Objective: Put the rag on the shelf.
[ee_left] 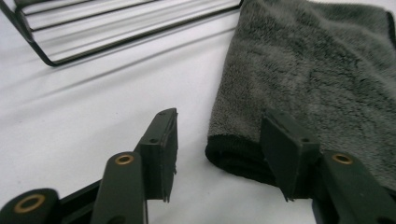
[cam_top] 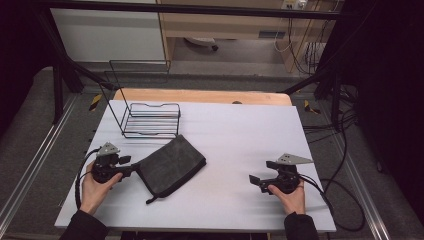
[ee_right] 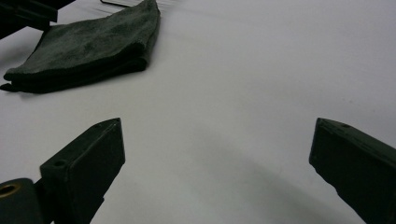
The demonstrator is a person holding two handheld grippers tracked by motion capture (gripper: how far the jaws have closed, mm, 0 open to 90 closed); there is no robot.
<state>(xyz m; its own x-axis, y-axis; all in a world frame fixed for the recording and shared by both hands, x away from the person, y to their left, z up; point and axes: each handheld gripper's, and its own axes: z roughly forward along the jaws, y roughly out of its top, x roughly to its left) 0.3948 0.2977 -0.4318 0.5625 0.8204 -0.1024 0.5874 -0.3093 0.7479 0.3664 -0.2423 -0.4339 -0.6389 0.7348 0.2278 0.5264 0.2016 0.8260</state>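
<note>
Tabletop [cam_top: 235, 135], white-surfaced, carries all items and spans most of the high view. Wire rack [cam_top: 150, 120], black, stands at the far left of the tabletop, its base bars running side by side; the same rack [ee_left: 93, 32] appears at the top left of the left gripper view. Folded cloth [cam_top: 172, 166], dark grey and fleecy, lies flat just in front of the rack, near it but apart, with one corner trailing toward the near edge.

Left tongs [cam_top: 131, 165] sit at the cloth's left folded edge, held in the person's left hand [cam_top: 97, 187]. In the left gripper view the left tongs [ee_left: 219, 154] are released, jaws spread: the folded edge of the cloth [ee_left: 317, 70] lies between them, one jaw standing in front of the cloth, the other on bare tabletop.

Right tongs [cam_top: 260, 172] rest over bare tabletop at the near right, well apart from the cloth, held in the right hand [cam_top: 292, 195]. In the right gripper view the right tongs [ee_right: 217, 158] are released, jaws wide apart, with the cloth [ee_right: 88, 44] farther off at upper left.
</note>
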